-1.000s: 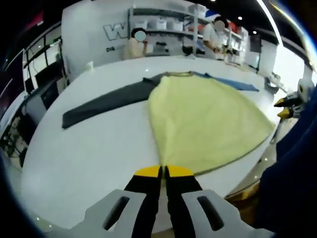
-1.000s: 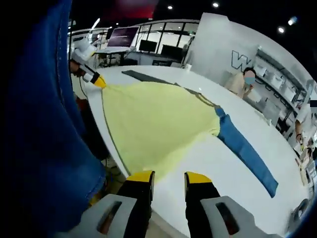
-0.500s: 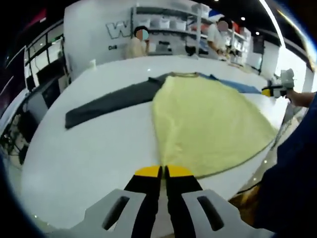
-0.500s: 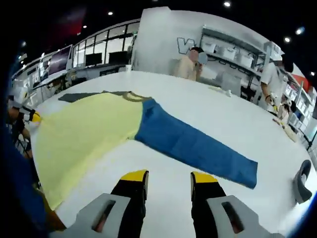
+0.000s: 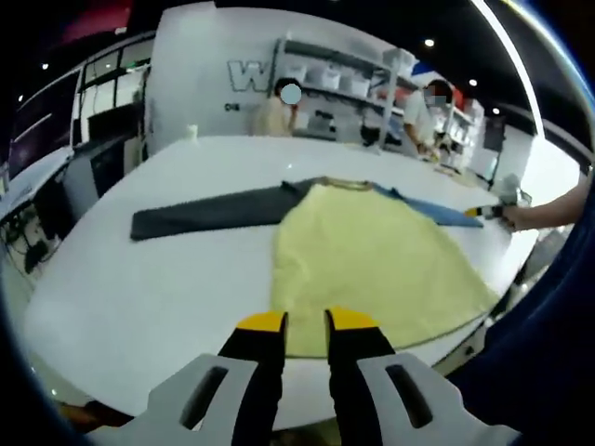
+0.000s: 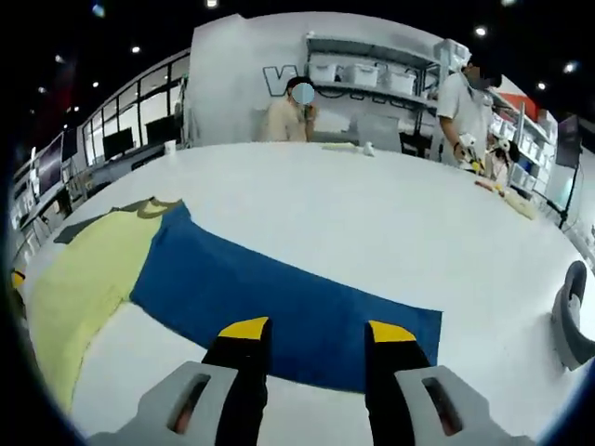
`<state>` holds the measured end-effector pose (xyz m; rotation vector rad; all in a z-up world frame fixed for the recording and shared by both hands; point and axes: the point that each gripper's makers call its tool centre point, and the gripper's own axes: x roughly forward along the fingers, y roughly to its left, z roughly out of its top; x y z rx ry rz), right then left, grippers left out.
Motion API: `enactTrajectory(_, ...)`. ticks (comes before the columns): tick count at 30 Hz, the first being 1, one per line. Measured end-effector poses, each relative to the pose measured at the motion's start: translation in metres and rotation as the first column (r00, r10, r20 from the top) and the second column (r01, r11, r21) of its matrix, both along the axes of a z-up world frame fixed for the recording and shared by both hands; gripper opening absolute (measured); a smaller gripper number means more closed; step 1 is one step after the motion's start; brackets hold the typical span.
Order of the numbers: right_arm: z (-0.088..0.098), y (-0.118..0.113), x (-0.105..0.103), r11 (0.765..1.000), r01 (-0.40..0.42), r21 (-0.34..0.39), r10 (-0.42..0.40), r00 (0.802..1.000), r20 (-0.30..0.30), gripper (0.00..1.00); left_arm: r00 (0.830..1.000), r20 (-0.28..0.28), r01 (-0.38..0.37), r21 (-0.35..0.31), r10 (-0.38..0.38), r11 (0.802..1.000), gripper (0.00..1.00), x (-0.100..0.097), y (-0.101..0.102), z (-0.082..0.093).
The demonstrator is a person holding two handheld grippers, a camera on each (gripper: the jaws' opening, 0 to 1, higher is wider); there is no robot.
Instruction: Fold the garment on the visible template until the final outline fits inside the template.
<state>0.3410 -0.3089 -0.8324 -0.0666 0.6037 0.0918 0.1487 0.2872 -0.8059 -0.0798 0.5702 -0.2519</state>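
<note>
A long-sleeved shirt lies flat on the white table (image 5: 139, 279): pale yellow body (image 5: 372, 255), dark grey sleeve (image 5: 209, 209) out to the left, blue sleeve (image 5: 437, 211) to the right. My left gripper (image 5: 305, 322) hovers at the yellow hem by the near table edge, jaws slightly open with nothing between them. In the right gripper view the blue sleeve (image 6: 270, 297) runs across the table, joined to the yellow body (image 6: 84, 283). My right gripper (image 6: 317, 330) stands open just over the sleeve's cuff end. In the left gripper view the right gripper (image 5: 483, 213) appears at that cuff, held by a hand (image 5: 548, 206).
People stand behind the far side of the table by shelves (image 6: 372, 74). A grey curved object (image 6: 569, 321) sits at the table's right edge. The person's blue clothing (image 5: 548, 372) fills the lower right of the left gripper view. Monitors (image 5: 93, 172) stand off the table's left.
My left gripper's jaws have parted a little at the yellow hem. My right gripper has travelled along the blue sleeve to its cuff end, still open.
</note>
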Motion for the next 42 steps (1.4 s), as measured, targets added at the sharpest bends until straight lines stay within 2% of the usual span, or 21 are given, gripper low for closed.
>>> enactTrajectory(1,0.000,-0.001,0.001,1.000,-0.004,0.000,0.004,1.000,-0.003,0.37,1.000,0.001,-0.002,0.000,0.002,1.000,0.17,-0.001,-0.001,0.000)
enactTrajectory(2,-0.004,-0.019,0.008,0.997,-0.031,-0.065,0.029,0.999,-0.025,0.36,1.000,-0.004,-0.014,0.002,0.014,1.000,0.17,-0.003,-0.005,0.000)
enactTrajectory(5,-0.007,-0.028,0.012,0.997,-0.058,-0.042,0.056,0.997,-0.044,0.35,1.000,-0.008,-0.022,0.006,0.022,1.000,0.17,-0.006,-0.009,-0.001)
enactTrajectory(8,-0.014,-0.030,0.006,0.984,-0.127,-0.124,0.116,0.989,-0.090,0.31,1.000,-0.016,-0.027,0.009,0.027,1.000,0.16,-0.008,-0.011,-0.003)
enactTrajectory(10,-0.017,-0.030,0.003,0.978,-0.152,-0.144,0.137,0.985,-0.109,0.30,0.999,-0.018,-0.029,0.011,0.029,1.000,0.16,-0.009,-0.013,-0.003)
enactTrajectory(12,-0.013,-0.029,0.000,0.976,-0.161,-0.146,0.147,0.984,-0.098,0.33,0.999,-0.018,-0.035,0.015,0.036,0.999,0.16,-0.011,-0.018,-0.002)
enactTrajectory(14,-0.006,-0.032,0.002,0.987,-0.120,-0.108,0.114,0.992,-0.058,0.39,0.999,-0.018,-0.037,0.016,0.038,0.999,0.16,-0.011,-0.022,0.000)
enactTrajectory(16,0.003,-0.041,0.001,0.997,-0.065,-0.051,0.065,0.998,-0.009,0.37,0.999,-0.017,-0.040,0.019,0.040,0.999,0.16,-0.011,-0.027,0.001)
enactTrajectory(19,-0.002,-0.070,-0.015,0.999,-0.011,-0.031,0.010,1.000,-0.017,0.37,0.999,-0.021,-0.032,0.024,0.033,0.999,0.16,-0.012,-0.034,0.000)
enactTrajectory(20,-0.002,-0.075,-0.020,1.000,0.014,0.001,-0.014,1.000,-0.017,0.37,0.999,-0.022,-0.030,0.028,0.031,0.999,0.16,-0.013,-0.037,0.000)
enactTrajectory(23,-0.003,-0.083,-0.032,0.998,0.056,0.030,-0.055,0.998,-0.022,0.35,0.999,-0.023,-0.033,0.026,0.034,0.999,0.16,-0.014,-0.038,-0.001)
enactTrajectory(27,-0.007,-0.085,-0.046,0.992,0.093,0.090,-0.088,0.995,-0.057,0.29,0.999,-0.027,-0.031,0.028,0.031,0.999,0.15,-0.016,-0.036,-0.005)
enactTrajectory(31,-0.007,-0.078,-0.050,0.984,0.103,0.143,-0.096,0.994,-0.054,0.24,0.999,-0.026,-0.029,0.028,0.030,0.999,0.15,-0.017,-0.037,-0.005)
enactTrajectory(35,-0.012,-0.070,-0.052,0.983,0.103,0.153,-0.094,0.993,-0.070,0.23,0.999,-0.028,-0.027,0.031,0.028,0.999,0.15,-0.017,-0.036,-0.005)
enactTrajectory(38,-0.017,-0.071,-0.051,0.970,0.140,0.199,-0.126,0.989,-0.078,0.25,0.999,-0.028,-0.026,0.033,0.027,0.999,0.15,-0.016,-0.039,-0.002)
enactTrajectory(42,-0.020,-0.070,-0.049,0.965,0.155,0.213,-0.141,0.987,-0.078,0.23,0.999,-0.030,-0.025,0.035,0.026,0.999,0.15,-0.015,-0.038,-0.003)
